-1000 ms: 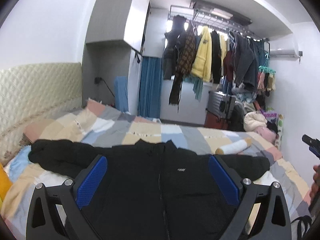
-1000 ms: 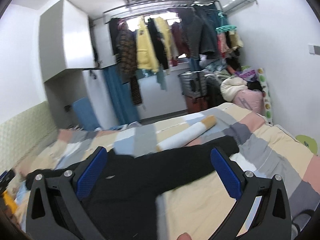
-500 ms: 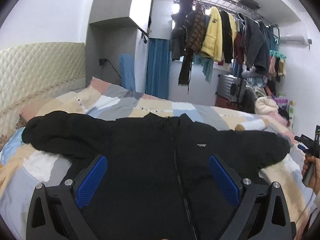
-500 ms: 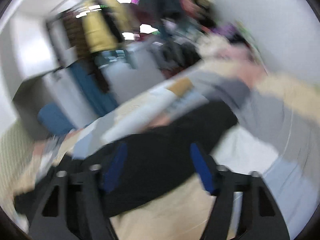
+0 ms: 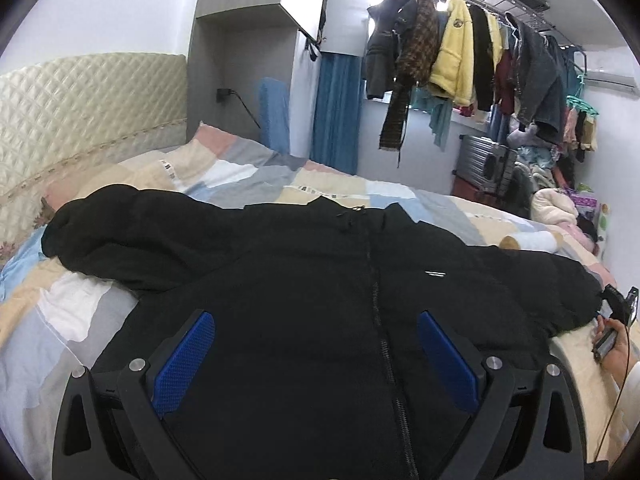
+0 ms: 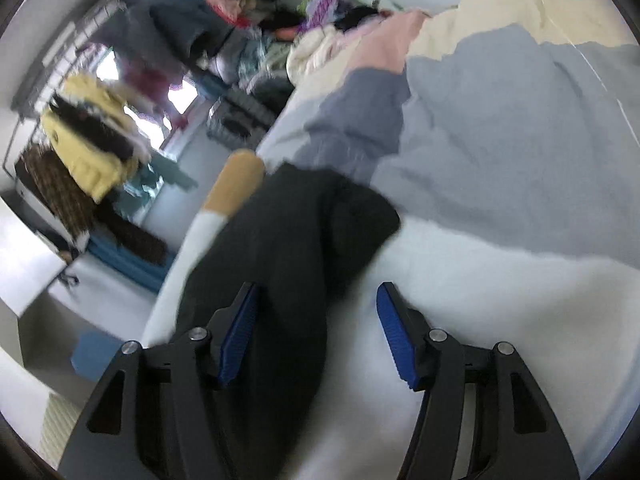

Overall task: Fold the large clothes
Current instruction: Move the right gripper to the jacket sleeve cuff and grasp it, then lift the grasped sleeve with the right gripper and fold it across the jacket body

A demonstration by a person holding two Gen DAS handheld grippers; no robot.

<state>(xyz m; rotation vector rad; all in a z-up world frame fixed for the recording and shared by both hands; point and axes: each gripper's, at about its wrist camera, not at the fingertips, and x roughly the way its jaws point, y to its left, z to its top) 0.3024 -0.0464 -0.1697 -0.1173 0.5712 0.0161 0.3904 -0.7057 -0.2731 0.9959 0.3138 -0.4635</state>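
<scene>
Jacket (image 5: 320, 300) sits flat on the bed (image 5: 72, 320), front up, zipper closed, both sleeves spread wide. That's the left wrist view. Left tongs (image 5: 316, 356) hover over the lower torso, jaws wide apart, nothing between the blue pads (image 5: 186, 354). Left sleeve (image 5: 132, 236) runs out toward the quilted headboard (image 5: 80, 100), a bit bunched at the cuff end. Right sleeve's cuff is at the far right edge, with the person's right hand (image 5: 614, 344) and its tool just beside it. Roll pillow (image 5: 532, 240) lies just behind that sleeve. Clothes rack (image 5: 460, 52) in the background, irrelevant.

Right wrist view is blurred. Right tongs (image 6: 316, 332) are released, jaws apart, angled down at the right sleeve's cuff (image 6: 340, 216). Left pad is over the black fabric, right pad is over the pale bedspread (image 6: 500, 280); cuff edge falls between them. Can't tell if either pad touches the fabric yet.

Judgement: step in hand is grabbing the right cuff to fold the sleeve across the chest. To do it well:
- push further up so both layers of the cuff sit deep in the jaws, not just the edge
- clench fully before lifting; padded fabric is thick and likely to slip
- lift low, carry straight across toward the zipper
- pin the torso with the left tongs so the body doesn't drag
</scene>
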